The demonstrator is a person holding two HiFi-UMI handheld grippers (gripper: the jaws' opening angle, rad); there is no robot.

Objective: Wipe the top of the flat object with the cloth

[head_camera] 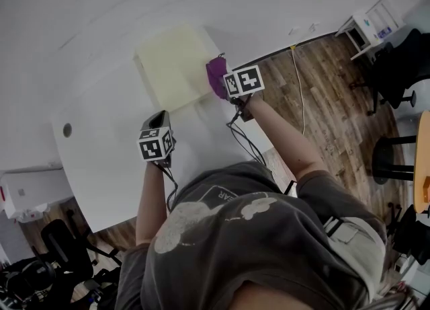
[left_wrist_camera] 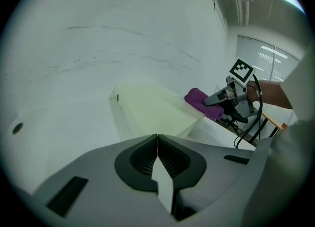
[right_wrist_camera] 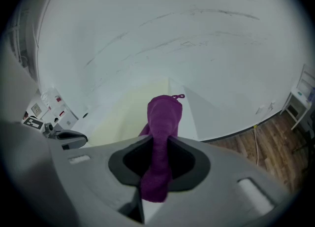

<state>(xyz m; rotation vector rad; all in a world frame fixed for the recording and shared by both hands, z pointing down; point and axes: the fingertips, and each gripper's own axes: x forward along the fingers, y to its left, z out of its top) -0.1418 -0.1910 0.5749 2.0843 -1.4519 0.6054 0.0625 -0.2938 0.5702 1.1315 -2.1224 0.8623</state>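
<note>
Right gripper (right_wrist_camera: 160,145) was clamped on the purple cloth (right_wrist_camera: 165,115), at the pale board's (head_camera: 171,66) right edge, near the table's (head_camera: 101,167) right edge. Left gripper (left_wrist_camera: 157,159) was closed and empty. Wiping well would likely mean pressing the cloth flat in overlapping strokes.

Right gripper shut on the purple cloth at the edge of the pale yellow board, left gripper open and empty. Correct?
One error: the left gripper is shut, not open. The left gripper view shows its jaws pressed together with nothing between them. The rest holds: the right gripper is shut on the purple cloth at the edge of the pale yellow board.
</note>
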